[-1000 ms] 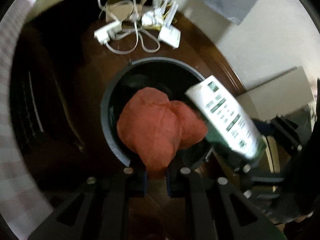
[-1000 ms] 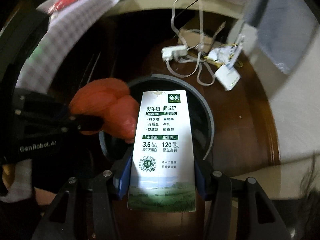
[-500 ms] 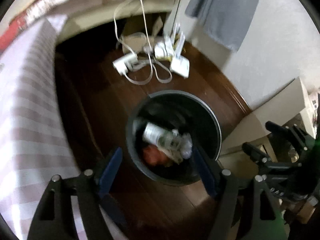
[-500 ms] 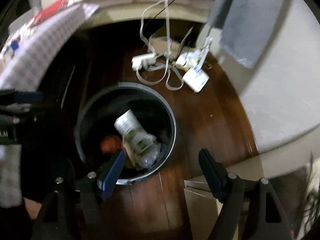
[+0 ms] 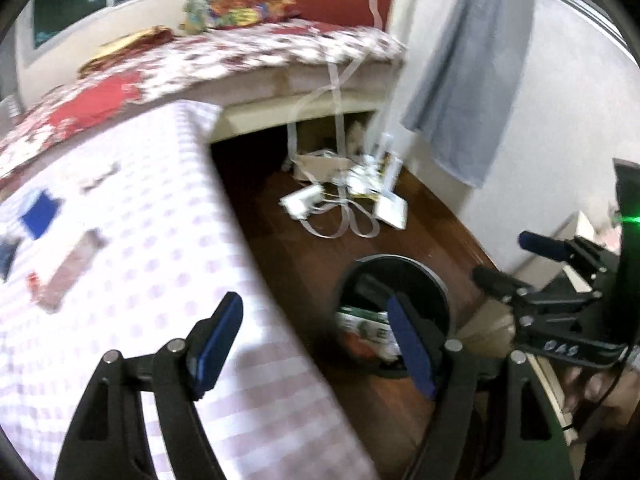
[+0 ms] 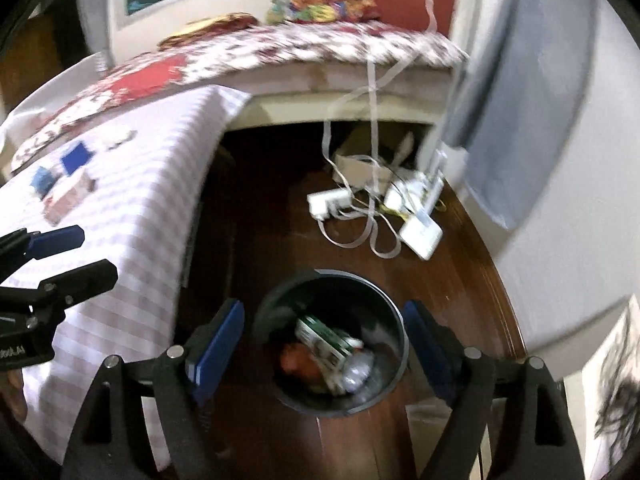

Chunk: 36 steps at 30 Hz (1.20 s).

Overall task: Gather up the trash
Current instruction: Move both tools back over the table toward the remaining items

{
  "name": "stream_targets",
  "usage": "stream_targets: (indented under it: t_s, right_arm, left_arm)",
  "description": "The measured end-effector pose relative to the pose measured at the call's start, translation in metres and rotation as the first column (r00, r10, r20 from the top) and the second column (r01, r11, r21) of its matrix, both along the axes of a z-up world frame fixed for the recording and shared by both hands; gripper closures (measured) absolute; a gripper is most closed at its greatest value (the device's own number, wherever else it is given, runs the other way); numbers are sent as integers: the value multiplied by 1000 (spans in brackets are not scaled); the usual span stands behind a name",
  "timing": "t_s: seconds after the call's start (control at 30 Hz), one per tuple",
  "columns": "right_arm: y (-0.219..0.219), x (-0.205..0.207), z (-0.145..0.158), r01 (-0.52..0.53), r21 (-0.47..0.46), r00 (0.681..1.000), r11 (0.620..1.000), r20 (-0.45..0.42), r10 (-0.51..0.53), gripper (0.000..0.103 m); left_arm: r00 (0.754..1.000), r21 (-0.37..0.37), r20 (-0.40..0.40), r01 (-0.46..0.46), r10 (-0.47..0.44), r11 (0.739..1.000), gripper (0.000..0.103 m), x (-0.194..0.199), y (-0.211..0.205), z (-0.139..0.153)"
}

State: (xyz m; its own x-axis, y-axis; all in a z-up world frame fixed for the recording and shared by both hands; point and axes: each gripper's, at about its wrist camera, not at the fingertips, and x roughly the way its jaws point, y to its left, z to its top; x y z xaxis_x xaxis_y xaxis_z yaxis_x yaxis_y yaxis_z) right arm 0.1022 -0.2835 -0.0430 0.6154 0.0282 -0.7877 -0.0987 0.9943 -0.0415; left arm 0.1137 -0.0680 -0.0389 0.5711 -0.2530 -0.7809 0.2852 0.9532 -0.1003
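The milk carton and an orange wad lie in the dark bin on the floor, below and between the empty, wide-open right gripper. What looks like more litter waits on the checked table at far left. The left gripper, equally wide and empty, could clip the table edge when swinging over.

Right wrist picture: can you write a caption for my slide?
Open right gripper above the bin, milk carton and orange wad inside.
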Motion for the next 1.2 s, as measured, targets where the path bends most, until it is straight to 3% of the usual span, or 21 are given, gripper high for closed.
stream_targets:
  t_s: [0.17, 0.37, 0.57, 0.73, 0.93, 1.2]
  right_arm:
    - [52, 14, 14, -95, -4, 995, 996, 15, 95, 20]
    - [117, 24, 29, -211, -13, 977, 977, 25, 212, 20]
    - [188, 33, 44, -344, -48, 938, 938, 26, 345, 20]
    - [249, 40, 53, -441, -21, 897, 897, -11, 441, 19]
    - [328, 58, 29, -494, 23, 863, 869, -105, 493, 19]
    - [381, 92, -10, -446, 47, 878, 894, -173, 447, 19]
  left_arm:
    - [991, 12, 17, -133, 133, 991, 27, 1, 67, -2]
    - [959, 0, 44, -280, 280, 960, 27, -3, 140, 1]
    - [927, -10, 57, -371, 371, 929, 27, -13, 198, 1]
    - [901, -37, 51, -429, 431, 902, 27, -23, 241, -2]
    - [879, -60, 46, -472, 475, 880, 27, -33, 278, -7]
    - [847, -73, 23, -528, 531, 846, 27, -35, 321, -18]
